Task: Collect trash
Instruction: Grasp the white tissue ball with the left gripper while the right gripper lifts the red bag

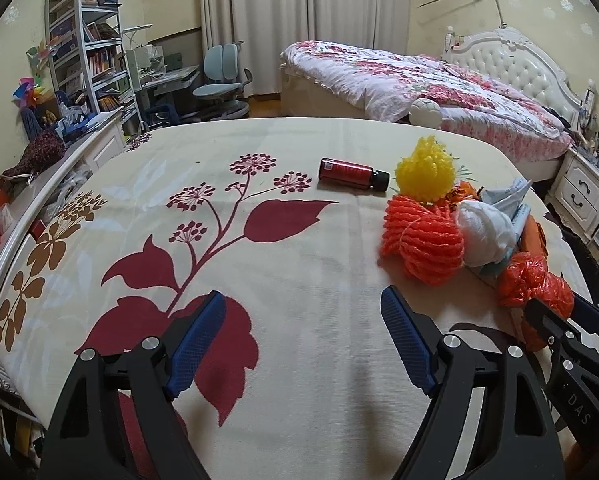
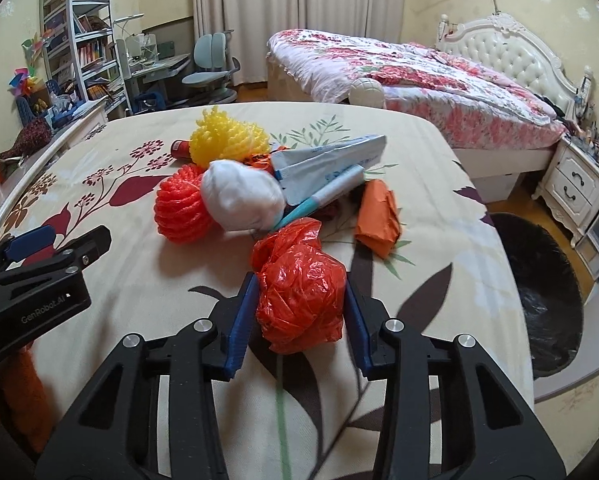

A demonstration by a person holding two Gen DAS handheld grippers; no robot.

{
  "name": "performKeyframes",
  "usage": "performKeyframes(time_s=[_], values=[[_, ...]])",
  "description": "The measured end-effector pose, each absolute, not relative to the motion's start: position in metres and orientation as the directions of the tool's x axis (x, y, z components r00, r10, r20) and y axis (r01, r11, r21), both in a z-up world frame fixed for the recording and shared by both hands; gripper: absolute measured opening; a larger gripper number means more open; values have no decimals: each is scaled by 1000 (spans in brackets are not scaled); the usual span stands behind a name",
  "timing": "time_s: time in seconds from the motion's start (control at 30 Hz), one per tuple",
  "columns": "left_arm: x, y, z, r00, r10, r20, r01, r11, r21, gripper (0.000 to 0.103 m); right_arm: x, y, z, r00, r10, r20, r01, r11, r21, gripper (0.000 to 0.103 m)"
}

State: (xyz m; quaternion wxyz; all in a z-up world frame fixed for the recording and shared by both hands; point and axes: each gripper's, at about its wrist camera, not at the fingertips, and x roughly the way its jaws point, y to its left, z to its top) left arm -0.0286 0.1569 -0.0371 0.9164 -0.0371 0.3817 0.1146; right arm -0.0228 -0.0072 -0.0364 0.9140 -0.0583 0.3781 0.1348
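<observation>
Between right claw [image 2: 297, 312], crumpled red bag [image 2: 301, 284], upright

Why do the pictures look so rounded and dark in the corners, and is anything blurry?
Left wrist view: fisheye bends the tablecloth edge, black corners, soft daylight. Right wrist view: same curving; the crumpled orange bag is sharp, tablecloth print nearest the lens smeared.

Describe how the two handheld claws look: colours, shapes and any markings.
Both claws, left claw and right claw, have black angular frames with cut-out windows, silver round pivot bolts and blue ribbed pads. The left one bears white "GenRobot.AI" lettering, the right one "DAS".
</observation>
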Motion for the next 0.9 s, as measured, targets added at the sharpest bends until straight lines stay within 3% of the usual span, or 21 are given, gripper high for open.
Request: performKeyframes(time_s=[0.9], values=[[-14, 76, -38, 699, 77, -711, -95, 995, 14, 79, -30, -91, -32, 730, 103, -675, -120, 992, 21, 40]])
